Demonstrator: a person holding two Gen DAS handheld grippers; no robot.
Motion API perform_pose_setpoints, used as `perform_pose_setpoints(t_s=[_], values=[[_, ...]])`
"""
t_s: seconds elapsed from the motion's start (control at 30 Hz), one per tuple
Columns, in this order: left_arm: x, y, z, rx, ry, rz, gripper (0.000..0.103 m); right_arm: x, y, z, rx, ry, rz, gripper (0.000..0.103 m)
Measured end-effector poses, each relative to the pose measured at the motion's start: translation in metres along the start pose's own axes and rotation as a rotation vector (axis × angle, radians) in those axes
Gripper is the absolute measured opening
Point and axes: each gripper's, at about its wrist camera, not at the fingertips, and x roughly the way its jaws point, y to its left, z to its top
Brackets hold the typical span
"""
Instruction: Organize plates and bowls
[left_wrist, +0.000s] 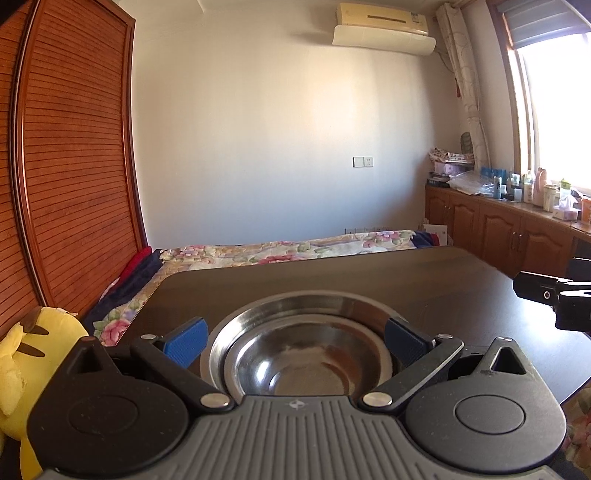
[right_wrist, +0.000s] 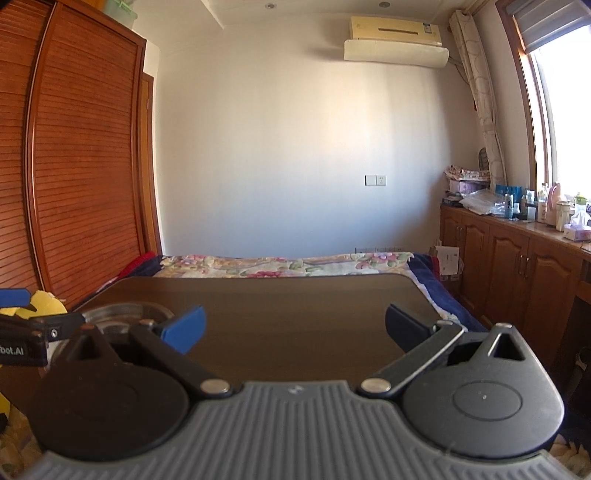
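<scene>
Left wrist view: left claw (left_wrist: 295, 341) gapes wide, straddling an upright steel bowl (left_wrist: 299, 365) near the counter's (left_wrist: 332, 273) near edge, touching nothing. Right claw (right_wrist: 295, 328) spread wide, empty.

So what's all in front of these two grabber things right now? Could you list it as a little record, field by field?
setting: bedroom with a dark table
dishes: steel bowl nested in a steel plate, on the table
left gripper: open, fingers either side of the bowl, not gripping
right gripper: open, nothing between its fingers
beyond table: floral bedspread
left of table: yellow plush toy
</scene>
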Motion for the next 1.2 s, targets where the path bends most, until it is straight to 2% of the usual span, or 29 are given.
perform_pose_setpoints(t_s=[0.27,1.2], values=[[0.0087,0.0011,-0.0093,-0.007,0.028,0.001,0.103,0.0009,0.0021,-0.0080,-0.014,0.023,0.000,0.103],[0.0083,0.0031,-0.0105,-0.008,0.029,0.004,0.103,0.0036,0.0011,-0.0068,-0.001,0.040,0.005,0.103]])
